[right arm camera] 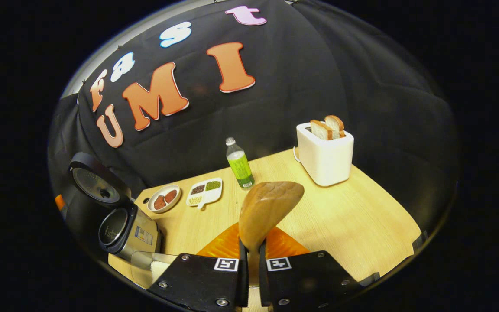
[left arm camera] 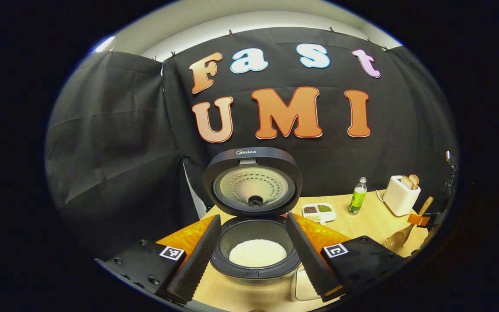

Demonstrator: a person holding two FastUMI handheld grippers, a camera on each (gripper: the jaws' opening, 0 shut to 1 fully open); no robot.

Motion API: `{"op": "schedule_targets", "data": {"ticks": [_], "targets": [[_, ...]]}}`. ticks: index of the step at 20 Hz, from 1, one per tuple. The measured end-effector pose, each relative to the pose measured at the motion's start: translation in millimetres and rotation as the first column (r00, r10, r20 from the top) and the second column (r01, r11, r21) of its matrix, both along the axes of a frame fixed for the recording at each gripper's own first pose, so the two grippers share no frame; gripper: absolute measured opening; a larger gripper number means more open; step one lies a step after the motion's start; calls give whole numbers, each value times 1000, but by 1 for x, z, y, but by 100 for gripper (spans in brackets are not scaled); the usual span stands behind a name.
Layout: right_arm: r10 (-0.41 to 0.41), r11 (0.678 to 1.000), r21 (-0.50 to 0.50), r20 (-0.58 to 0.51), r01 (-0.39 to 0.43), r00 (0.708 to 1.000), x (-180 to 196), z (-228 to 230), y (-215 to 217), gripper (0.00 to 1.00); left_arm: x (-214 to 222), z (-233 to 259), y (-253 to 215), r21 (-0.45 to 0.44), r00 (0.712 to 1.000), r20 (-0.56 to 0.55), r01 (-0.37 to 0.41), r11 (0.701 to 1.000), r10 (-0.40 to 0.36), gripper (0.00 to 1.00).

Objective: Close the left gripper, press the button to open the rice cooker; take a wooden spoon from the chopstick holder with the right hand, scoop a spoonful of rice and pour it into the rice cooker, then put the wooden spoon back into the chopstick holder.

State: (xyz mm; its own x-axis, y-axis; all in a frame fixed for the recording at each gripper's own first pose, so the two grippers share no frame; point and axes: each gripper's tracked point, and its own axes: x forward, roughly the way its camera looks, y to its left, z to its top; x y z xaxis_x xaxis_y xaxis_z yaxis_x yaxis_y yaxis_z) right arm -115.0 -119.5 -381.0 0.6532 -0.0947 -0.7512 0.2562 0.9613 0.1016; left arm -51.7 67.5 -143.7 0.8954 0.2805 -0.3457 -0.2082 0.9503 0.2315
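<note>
- Left gripper [left arm camera: 254, 253] hangs in front of the rice cooker [left arm camera: 256, 255], its fingers spread wide, one to each side of the pot, with nothing between them.
- The cooker lid [left arm camera: 253, 181] stands upright and open; white rice [left arm camera: 257, 252] lies in the bottom of the inner pot.
- Right gripper [right arm camera: 250, 260] has its fingers drawn close together on the handle of the wooden spoon [right arm camera: 268, 207], both pressing on it.
- The spoon bowl sticks out forward past the fingertips, over the table [right arm camera: 353, 225], its rounded back facing the camera; whether anything lies in it I cannot tell from this angle.
- In the left gripper view the right gripper shows at the far right edge, the spoon [left arm camera: 401, 236] tilted with its bowl low, near the table, though the edge distortion makes the grip hard to read there.
- In the right gripper view the cooker [right arm camera: 119, 225] sits at the table's left end, well apart from the spoon.
- A clear container [right arm camera: 150, 266] with white contents stands just in front of the cooker.
- Near the back: a divided dish [right arm camera: 205, 192], a small plate [right arm camera: 164, 198], a bottle [right arm camera: 239, 164] and a toaster [right arm camera: 325, 156] with two bread slices.
</note>
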Motion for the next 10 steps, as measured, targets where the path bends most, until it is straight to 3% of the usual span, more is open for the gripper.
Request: {"op": "schedule_targets", "data": {"ticks": [5, 10], "targets": [[-25, 999, 23, -43, 26, 999, -13, -23, -1, 9, 8, 11, 1, 8, 1000, 6, 5, 1000, -5, 100], [-52, 998, 21, -118, 55, 992, -29, -31, -13, 11, 30, 26, 10, -47, 1000, 20, -12, 999, 13, 100]]}}
